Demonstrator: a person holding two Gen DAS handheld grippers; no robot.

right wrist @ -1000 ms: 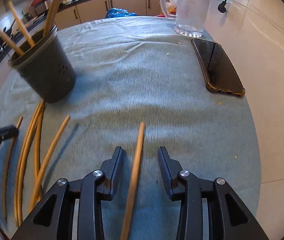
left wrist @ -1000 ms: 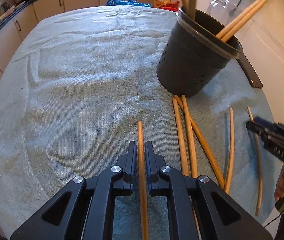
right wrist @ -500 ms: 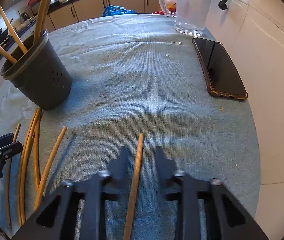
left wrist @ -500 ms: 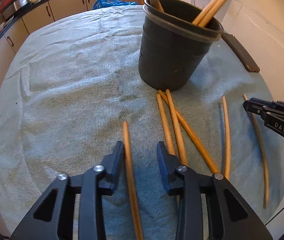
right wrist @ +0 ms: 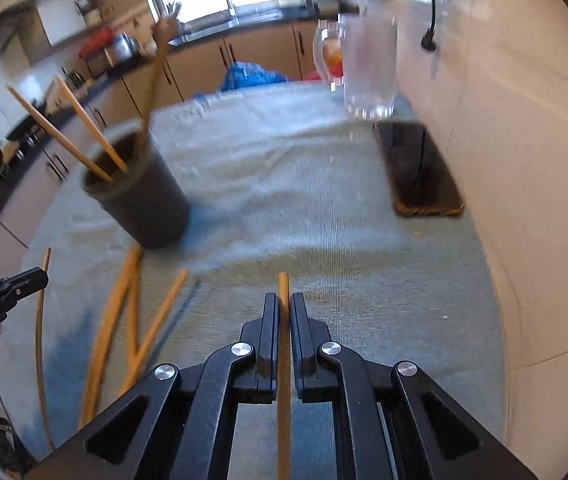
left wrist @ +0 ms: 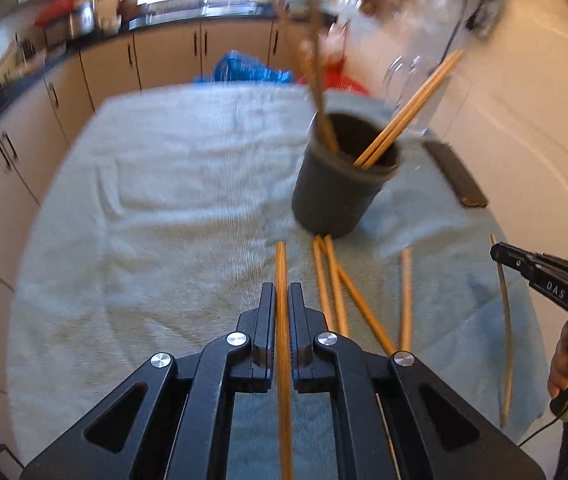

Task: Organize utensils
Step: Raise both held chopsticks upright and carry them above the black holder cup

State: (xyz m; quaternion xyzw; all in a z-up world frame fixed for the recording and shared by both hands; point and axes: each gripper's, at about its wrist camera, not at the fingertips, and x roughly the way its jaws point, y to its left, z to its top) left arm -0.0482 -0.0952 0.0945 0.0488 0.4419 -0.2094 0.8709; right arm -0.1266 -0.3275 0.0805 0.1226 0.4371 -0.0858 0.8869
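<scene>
- The left gripper (left wrist: 282,300) is closed tight on one wooden chopstick (left wrist: 281,264), whose tip sticks out forward.
- The right gripper (right wrist: 283,312) pinches a second chopstick (right wrist: 283,284) in the same way.
- Loose chopsticks (left wrist: 334,280) lie on the grey towel (left wrist: 164,200), just before the dark cup (left wrist: 336,196).
- The cup holds several chopsticks (left wrist: 408,112).
- Behind it are a phone (right wrist: 420,168) and a glass jug (right wrist: 368,68).
</scene>
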